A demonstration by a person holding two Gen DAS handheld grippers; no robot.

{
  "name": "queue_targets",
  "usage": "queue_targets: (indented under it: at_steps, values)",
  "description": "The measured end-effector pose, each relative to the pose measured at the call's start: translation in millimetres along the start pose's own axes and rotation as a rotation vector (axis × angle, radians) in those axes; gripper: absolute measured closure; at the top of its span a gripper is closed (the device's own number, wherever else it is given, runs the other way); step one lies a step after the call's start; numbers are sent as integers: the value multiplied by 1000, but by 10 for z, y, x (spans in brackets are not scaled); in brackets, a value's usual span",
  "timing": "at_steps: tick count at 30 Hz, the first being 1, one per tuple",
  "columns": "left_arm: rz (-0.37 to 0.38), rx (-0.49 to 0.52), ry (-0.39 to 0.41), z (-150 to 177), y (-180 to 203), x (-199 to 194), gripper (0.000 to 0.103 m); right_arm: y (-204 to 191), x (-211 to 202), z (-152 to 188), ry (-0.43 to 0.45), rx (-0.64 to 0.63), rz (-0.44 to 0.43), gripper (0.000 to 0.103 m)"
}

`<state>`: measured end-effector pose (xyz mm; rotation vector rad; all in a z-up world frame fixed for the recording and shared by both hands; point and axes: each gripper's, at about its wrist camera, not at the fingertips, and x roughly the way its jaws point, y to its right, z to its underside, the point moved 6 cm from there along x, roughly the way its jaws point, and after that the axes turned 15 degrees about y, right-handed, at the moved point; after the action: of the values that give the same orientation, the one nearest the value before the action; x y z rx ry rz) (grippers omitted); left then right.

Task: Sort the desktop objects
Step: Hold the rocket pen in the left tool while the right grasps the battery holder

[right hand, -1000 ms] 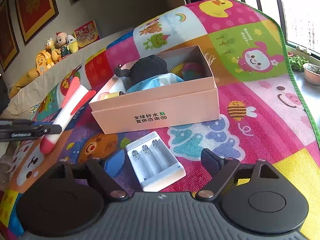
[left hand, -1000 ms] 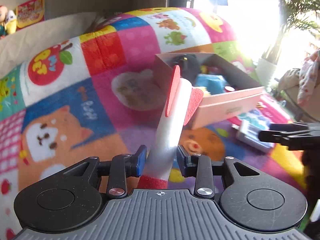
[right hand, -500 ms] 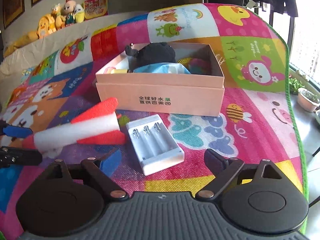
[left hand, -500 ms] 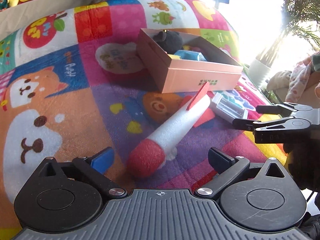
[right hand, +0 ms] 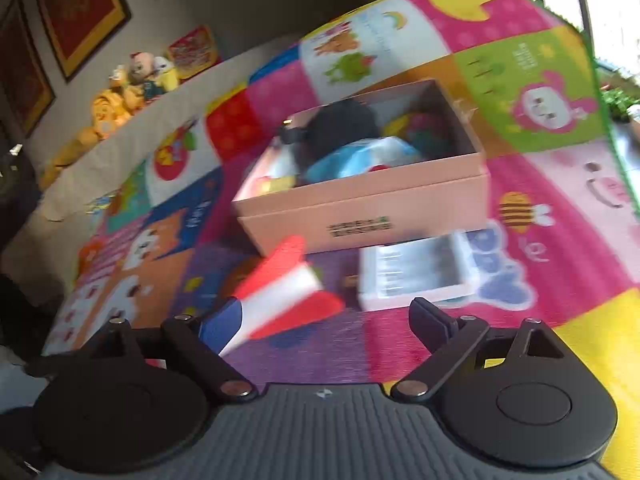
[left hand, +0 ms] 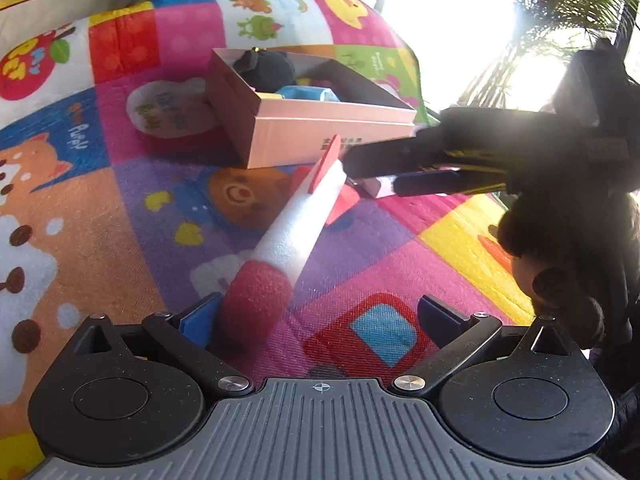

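A patchwork play mat [left hand: 120,208] printed with cartoon animals covers the whole work surface, with a row of plush toys [right hand: 120,92] and framed pictures [right hand: 80,12] along the wall behind it. Toward the mat's far side stands an open pink box [left hand: 320,136], already holding a black plush [left hand: 268,68] and a blue item [left hand: 308,94]; other bright contents sit deeper inside but cannot be made out. In front of the box a foam rocket [left hand: 296,216], white-bodied with a red nose and red fins, lies flat on the mat, its finned tail pointing at the box and its nose toward the left gripper [left hand: 320,320]. That gripper's jaws have just been opening and now stand spread as wide as they go; the rocket's nose rests just beside the left blue pad [left hand: 196,318], with nothing pressing on it. The right gripper [right hand: 324,324], also spread wide and empty, hangs low over the mat, and in the left wrist view its fingers reach in from the right above the rocket's tail. Just beyond it, close to the box's front wall, lies a white battery case [right hand: 416,276], blurred in the right wrist view. A gloved hand [left hand: 568,248] holds the right gripper.
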<state>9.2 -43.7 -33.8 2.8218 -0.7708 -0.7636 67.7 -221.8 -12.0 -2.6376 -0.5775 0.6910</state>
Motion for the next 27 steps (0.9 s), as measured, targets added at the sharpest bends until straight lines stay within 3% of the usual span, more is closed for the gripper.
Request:
queue_targets:
  at_steps: [5,6,7,11,13,16,22,27]
  values:
    - [-20,-24,11,16,-56,-61,0,-476,509,54,-55,17,-129,12]
    - [-31,-27,12,19,-74,-72,0,-575,593,70,-66,5,-144,2]
    - [-35,-37,17,20,-104,-92,0,-669,627,65,-49,-9,-158,0]
    - [-18,-60,26,28,-136,-137,0,-1015,481,32,-9,-113,-305,0]
    - [-26,-49,25,31,-109,-138,0,-1050,351,42,7,-139,-325,0]
    - [-40,-70,47,-3,-149,-144,0,-924,117,41,65,-223,-256,0]
    - [-113,-43,93,-148,-238,-53,1,-271,-277,29,189,-329,47,0]
    - [-136,102,88,-223,-137,214,20,245,-374,83,206,-238,196,0]
